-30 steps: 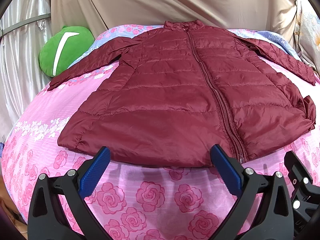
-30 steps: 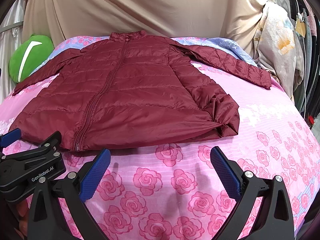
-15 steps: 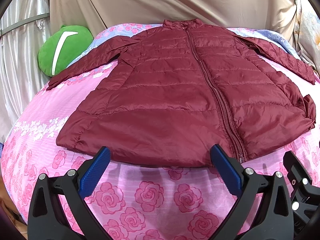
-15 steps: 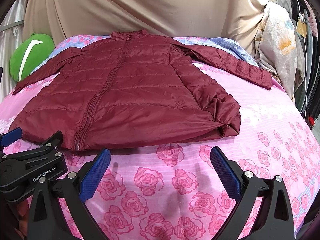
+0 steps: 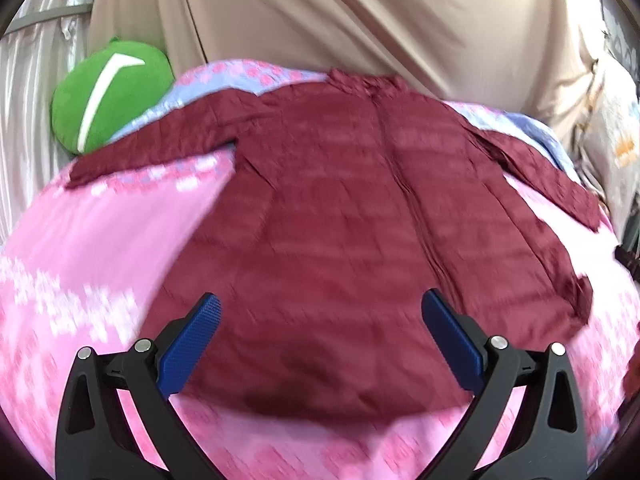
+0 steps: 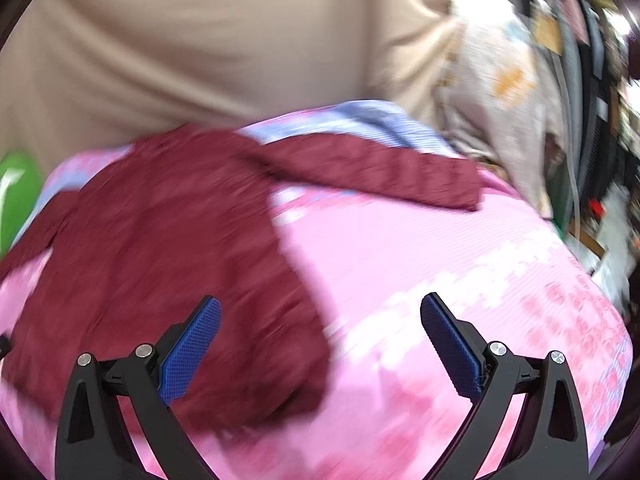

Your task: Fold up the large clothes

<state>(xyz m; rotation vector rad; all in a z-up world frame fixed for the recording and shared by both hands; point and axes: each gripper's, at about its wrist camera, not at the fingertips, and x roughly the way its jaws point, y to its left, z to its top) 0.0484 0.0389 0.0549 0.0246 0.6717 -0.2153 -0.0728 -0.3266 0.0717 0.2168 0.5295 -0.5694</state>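
Left wrist view is showing me the maroon puffer jacket (image 5: 340, 240) lying flat, front up and zipped, on the pink floral bedspread (image 5: 100, 240), collar toward the beige curtain (image 5: 360, 20) and both sleeves spread outward. I am holding the left gripper (image 5: 320, 332) with its blue pads (image 5: 192, 344) spread wide and nothing between them, hovering above the lower hem on the left half of the body. A green plush cushion (image 5: 108, 92) is sitting just beyond the left sleeve cuff.

Right wrist view is blurring heavily, so fine detail is escaping me, but I am making out the right sleeve (image 6: 380, 168) stretching across the bedspread toward the cluttered side of the room. The right gripper (image 6: 320, 336) is also gaping open and empty, sitting over the jacket's right side edge, one pad over fabric and the other over bare bedding.

I am judging this as the approach before the first fold: nothing is gripped yet and the garment is looking wholly unfolded. The next move is calling for each gripper to descend to an edge or a sleeve, pinch through the puffy layers firmly, then carry that part inward across the body. Slippery shell fabric is likely demanding a deep bite.
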